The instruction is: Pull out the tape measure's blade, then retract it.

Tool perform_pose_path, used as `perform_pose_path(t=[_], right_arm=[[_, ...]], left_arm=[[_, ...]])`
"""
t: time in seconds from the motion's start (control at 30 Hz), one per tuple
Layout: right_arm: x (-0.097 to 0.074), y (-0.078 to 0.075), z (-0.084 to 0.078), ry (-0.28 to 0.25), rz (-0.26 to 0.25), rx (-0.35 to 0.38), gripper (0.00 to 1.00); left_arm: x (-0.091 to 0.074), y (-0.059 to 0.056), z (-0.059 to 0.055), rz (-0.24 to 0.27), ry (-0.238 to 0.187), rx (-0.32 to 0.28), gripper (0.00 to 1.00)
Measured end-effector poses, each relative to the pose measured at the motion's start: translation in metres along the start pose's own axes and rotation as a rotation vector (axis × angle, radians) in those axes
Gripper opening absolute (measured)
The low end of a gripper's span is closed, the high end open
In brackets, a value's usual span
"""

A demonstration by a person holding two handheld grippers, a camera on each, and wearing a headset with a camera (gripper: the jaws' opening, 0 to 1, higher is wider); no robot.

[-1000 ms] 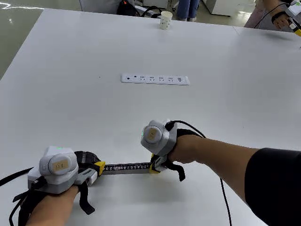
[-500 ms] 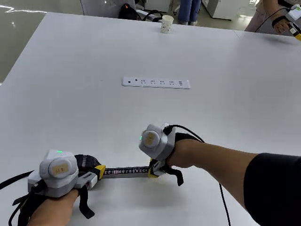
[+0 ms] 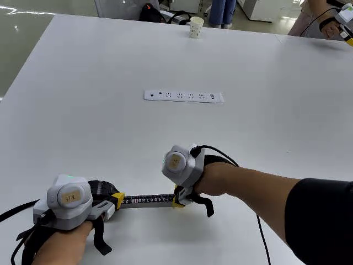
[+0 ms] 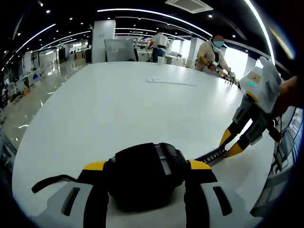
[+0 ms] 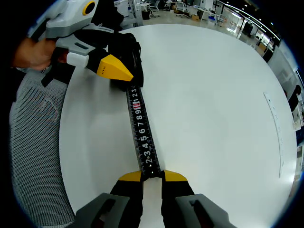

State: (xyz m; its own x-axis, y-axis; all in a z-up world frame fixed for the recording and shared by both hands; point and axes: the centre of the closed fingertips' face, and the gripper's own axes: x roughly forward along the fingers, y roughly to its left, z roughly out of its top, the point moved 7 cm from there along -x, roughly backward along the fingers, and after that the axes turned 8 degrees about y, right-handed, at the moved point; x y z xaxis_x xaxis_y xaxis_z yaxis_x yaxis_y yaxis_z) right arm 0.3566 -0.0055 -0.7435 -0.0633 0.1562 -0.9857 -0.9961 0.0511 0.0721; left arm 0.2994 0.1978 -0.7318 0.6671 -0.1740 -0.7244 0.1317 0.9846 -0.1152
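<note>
The black tape measure case (image 4: 145, 173) sits on the white table, and my left gripper (image 4: 147, 166) is shut on it, its yellow-tipped jaws on either side. In the head view the case (image 3: 102, 189) lies at the lower left under that gripper (image 3: 113, 200). A short length of black blade (image 5: 141, 137) with white numbers runs flat along the table from the case (image 5: 124, 57) to my right gripper (image 5: 153, 177), which is shut on the blade's end. In the head view the blade (image 3: 146, 199) spans between both grippers, with the right gripper (image 3: 177, 200) at its right end.
A white power strip (image 3: 183, 96) lies mid-table and a paper cup (image 3: 195, 26) stands near the far edge. Other people work at the table's far right corner (image 3: 331, 22). The white table (image 3: 265, 121) stretches wide beyond the grippers; its near edge is close behind the left gripper.
The right gripper has shifted slightly left toward the case, so the exposed blade is a little shorter. The head camera has tilted a bit. The left gripper stays put.
</note>
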Motion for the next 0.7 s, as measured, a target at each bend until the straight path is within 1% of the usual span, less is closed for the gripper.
perform_pose_path(t=[0.43,0.7], right_arm=[[0.0007,0.0004,0.0019,-0.011,0.005,0.003,0.10],[0.0010,0.0013,0.0043,-0.009,0.007,-0.002,0.10]], left_arm=[[-0.0006,-0.0003,-0.0002,-0.005,0.003,-0.007,0.60],[-0.0009,-0.0011,-0.0004,-0.006,0.008,-0.005,0.60]])
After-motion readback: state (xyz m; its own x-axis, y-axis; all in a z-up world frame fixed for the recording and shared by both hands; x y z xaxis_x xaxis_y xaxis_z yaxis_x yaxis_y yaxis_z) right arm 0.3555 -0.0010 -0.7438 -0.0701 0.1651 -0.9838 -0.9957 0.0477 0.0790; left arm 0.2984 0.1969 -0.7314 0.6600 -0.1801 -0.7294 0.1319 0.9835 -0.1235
